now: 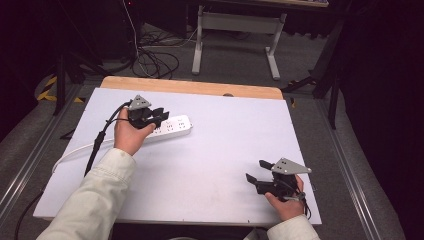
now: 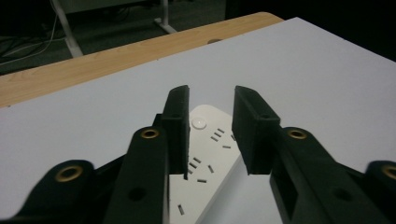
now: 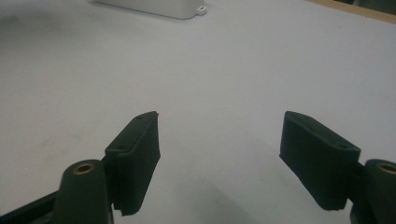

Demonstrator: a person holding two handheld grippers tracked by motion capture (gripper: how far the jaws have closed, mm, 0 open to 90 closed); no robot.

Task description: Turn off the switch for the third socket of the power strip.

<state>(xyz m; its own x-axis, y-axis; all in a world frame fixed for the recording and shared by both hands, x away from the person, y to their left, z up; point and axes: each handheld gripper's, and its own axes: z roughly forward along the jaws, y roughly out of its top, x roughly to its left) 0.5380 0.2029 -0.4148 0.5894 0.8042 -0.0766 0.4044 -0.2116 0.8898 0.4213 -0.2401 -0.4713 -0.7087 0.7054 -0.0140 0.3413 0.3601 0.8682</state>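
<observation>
Left forearm in a pale sleeve (image 1: 95,192) enters from the bottom left and reaches forward across the tabletop (image 1: 220,150). Left hand (image 1: 131,135) wraps the body of the left hand-held gripper (image 1: 159,116), grey three-cornered plate on top, jaws pointing right over the near end of a white power strip (image 1: 170,126). In the left gripper view, left hand-held gripper (image 2: 211,126) partly open: jaws apart with a narrow gap, the power strip (image 2: 205,158) below and between them, sockets and a round button visible. Contact between jaws and strip: cannot tell.

Right hand (image 1: 286,202) low at the near right edge of the tabletop, holding the right hand-held gripper (image 1: 257,172) with jaws pointing left. In the right gripper view, right hand-held gripper (image 3: 218,163) wide open, nothing between the jaws, bare white surface (image 3: 210,84) beneath.

Power strip location: left part of the tabletop, lying lengthwise left to right, white cord (image 1: 75,152) trailing off toward the left edge.

Hidden or unclear: near end of the strip covered by the left hand-held gripper in the high view; strip cut off at the top edge of the right gripper view (image 3: 154,7); right forearm cropped at the bottom edge; black cable (image 1: 100,140) of the left hand-held gripper runs off the near-left side. Floor cables (image 1: 155,62) and a grey table frame (image 1: 237,30) beyond the wooden far edge (image 1: 190,86), dimly lit.
</observation>
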